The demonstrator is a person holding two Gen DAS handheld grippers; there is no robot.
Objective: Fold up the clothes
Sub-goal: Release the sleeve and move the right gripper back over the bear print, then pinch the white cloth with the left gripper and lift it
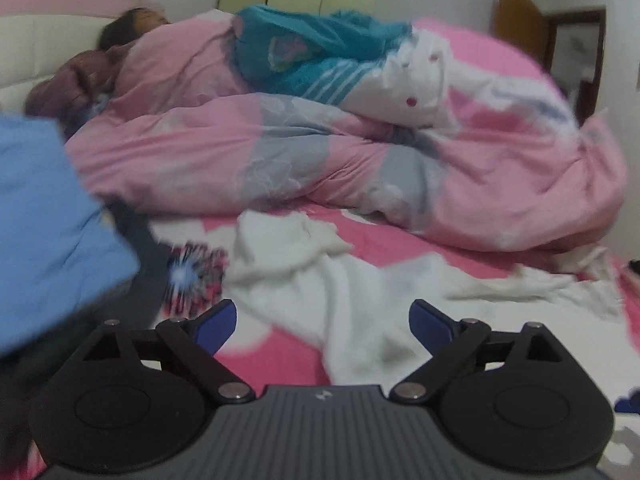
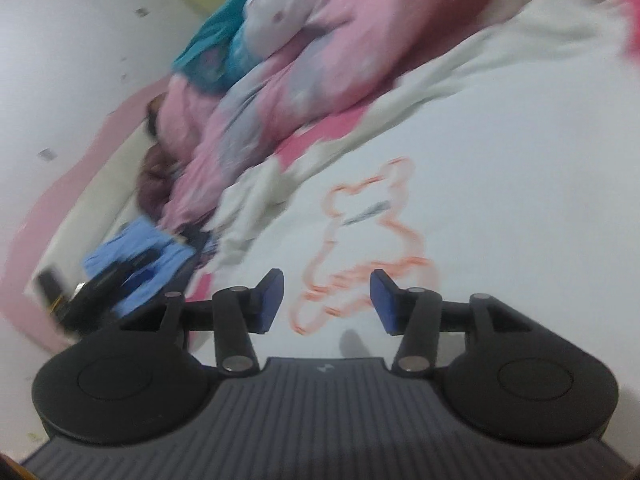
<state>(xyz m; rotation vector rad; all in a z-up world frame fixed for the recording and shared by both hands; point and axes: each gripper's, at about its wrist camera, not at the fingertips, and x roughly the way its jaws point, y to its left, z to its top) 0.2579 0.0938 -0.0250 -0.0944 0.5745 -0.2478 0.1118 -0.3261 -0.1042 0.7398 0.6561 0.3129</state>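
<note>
A white garment lies crumpled on the pink and white bed sheet, just ahead of my left gripper, which is open and holds nothing. In the tilted right wrist view the same white garment is spread flat and shows an orange bear outline. My right gripper hovers over that print, open and empty. A blue cloth fills the left edge of the left wrist view and appears as a blue cloth at the left in the right wrist view.
A person lies under a bulky pink and grey duvet across the far half of the bed. Teal clothing and a white dotted piece rest on the duvet. A dark patterned item lies beside the white garment.
</note>
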